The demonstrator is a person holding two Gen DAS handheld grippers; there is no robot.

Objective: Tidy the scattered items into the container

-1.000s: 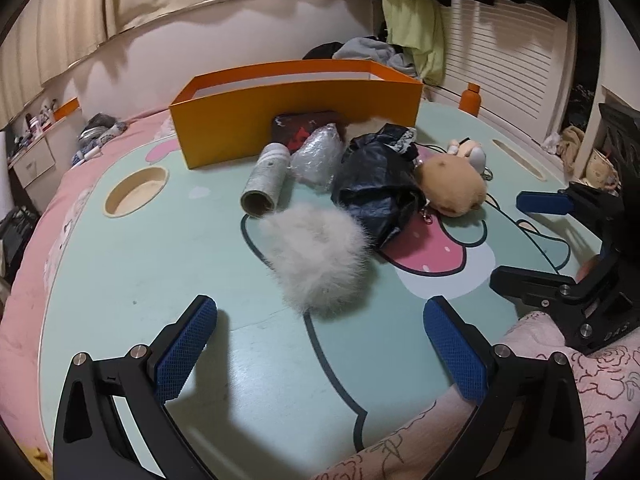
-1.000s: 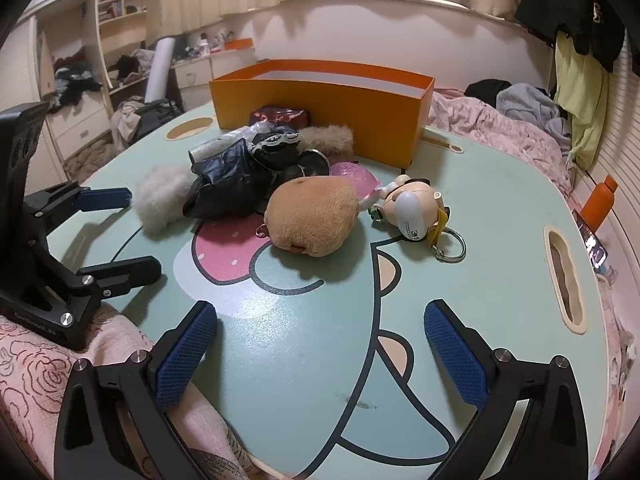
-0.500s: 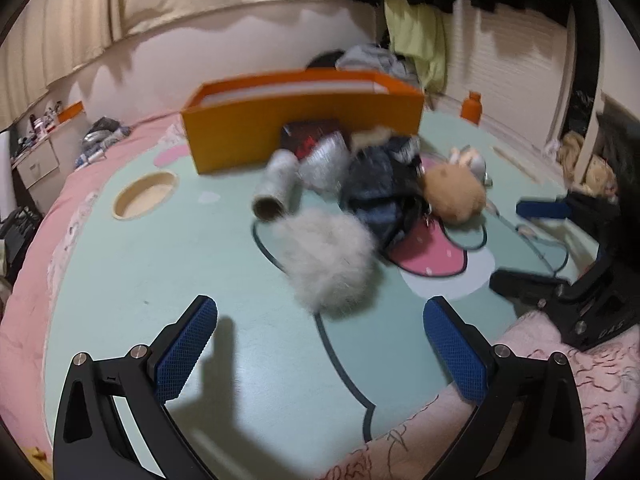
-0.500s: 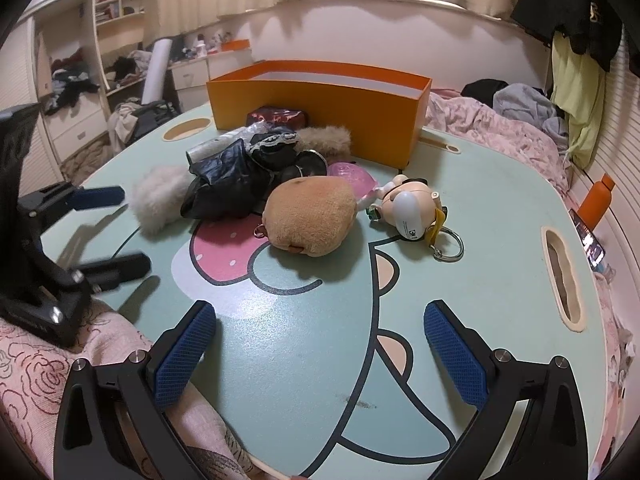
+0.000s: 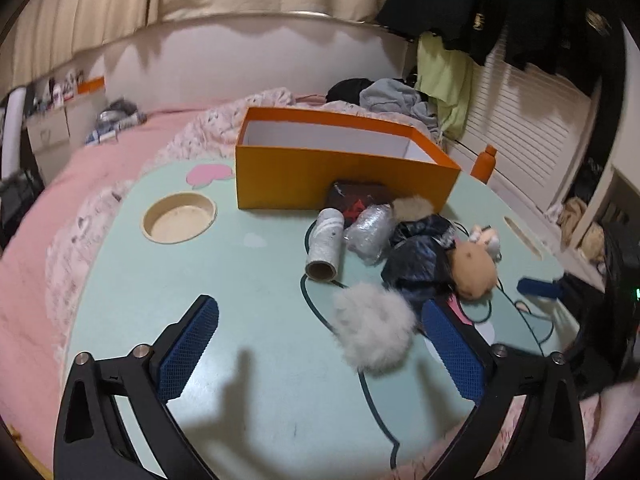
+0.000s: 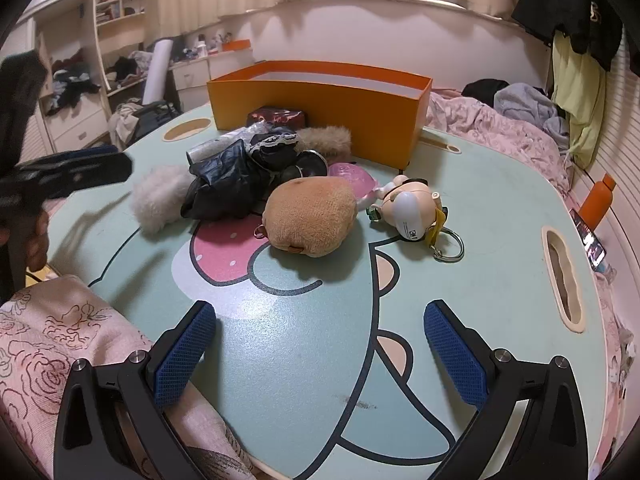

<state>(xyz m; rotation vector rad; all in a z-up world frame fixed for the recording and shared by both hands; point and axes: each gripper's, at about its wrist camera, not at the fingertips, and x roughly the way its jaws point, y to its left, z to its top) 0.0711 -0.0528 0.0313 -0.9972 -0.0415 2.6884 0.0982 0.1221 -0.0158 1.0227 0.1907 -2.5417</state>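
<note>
With nothing between them, the left gripper's (image 5: 320, 344) wide jaws are closing beside the white puff (image 5: 374, 326) while the right gripper (image 6: 320, 344) hangs open and empty, and a hasty grab could shove the pile away from the empty orange box (image 5: 340, 164).

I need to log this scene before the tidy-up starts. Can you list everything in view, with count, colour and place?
box: 1, orange, back of table, nothing visible inside
table: 1, mint green
fluffy pouch: 1, white, nearest the left gripper
roll: 1, whitish, lying left of the pile
black bag: 1, crumpled, mid-pile
plush: 1, tan
figure keychain: 1, cream, right of the plush
left gripper: closing, nothing between the jaws
right gripper: open, holding nothing
</note>
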